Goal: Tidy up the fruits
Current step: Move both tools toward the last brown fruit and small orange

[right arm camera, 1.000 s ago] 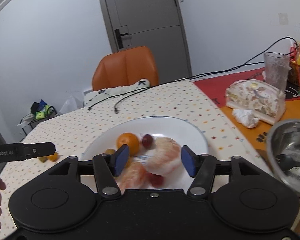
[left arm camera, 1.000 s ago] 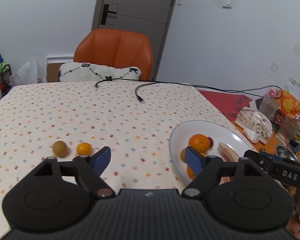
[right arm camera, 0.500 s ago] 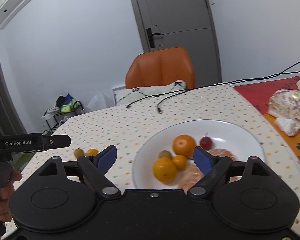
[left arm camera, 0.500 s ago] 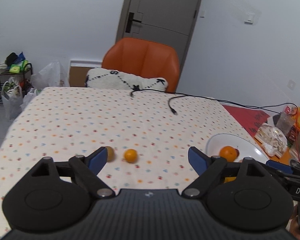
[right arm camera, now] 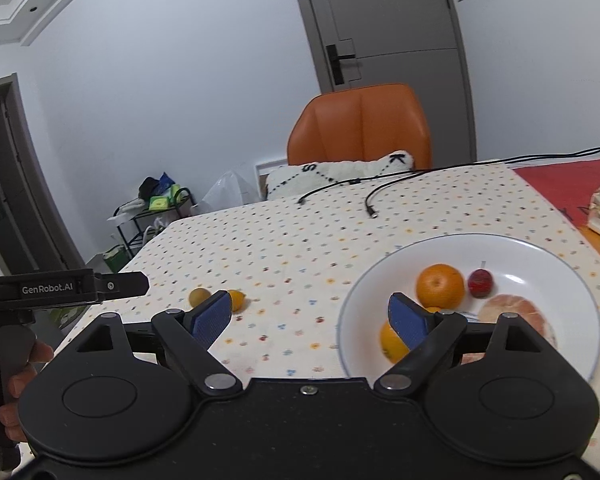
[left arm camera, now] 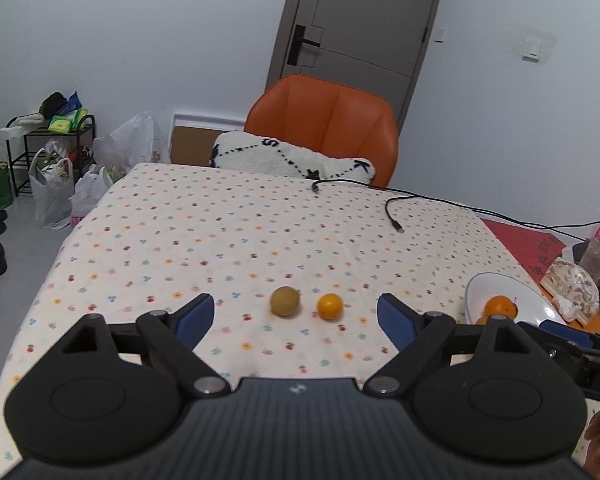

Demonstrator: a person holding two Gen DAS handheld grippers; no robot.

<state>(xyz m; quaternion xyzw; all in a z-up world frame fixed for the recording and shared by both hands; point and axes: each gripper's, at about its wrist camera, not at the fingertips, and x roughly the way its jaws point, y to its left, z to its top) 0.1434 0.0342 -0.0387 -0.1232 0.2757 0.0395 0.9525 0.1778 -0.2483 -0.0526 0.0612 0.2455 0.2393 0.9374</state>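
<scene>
Fruit split between cloth and plate, both grippers empty

Your left gripper [left arm camera: 296, 318] hangs above the dotted tablecloth [left arm camera: 260, 232] with its blue pads spread wide, pinching nothing. Framed between those pads lie two loose fruits: a brownish-green round fruit [left arm camera: 285, 301] and, just beside it at its 3 o'clock, a small orange [left arm camera: 329, 307]. They sit near each other but apart. At 3 o'clock of that pair, well apart from it, stands the white plate [left arm camera: 516, 285].

Your right gripper [right arm camera: 310, 316] is also spread and empty, held over the near-left rim of the plate [right arm camera: 540, 252]. On the plate you have a large orange [right arm camera: 440, 286], a small red fruit [right arm camera: 480, 281] touching it at 3 o'clock, a peeled citrus [right arm camera: 516, 314] at 5 o'clock, and another orange [right arm camera: 392, 344] partly hidden behind the right pad. From this view the two loose fruits lie at 9 o'clock of the plate, the small orange half hidden by the left pad.
</scene>
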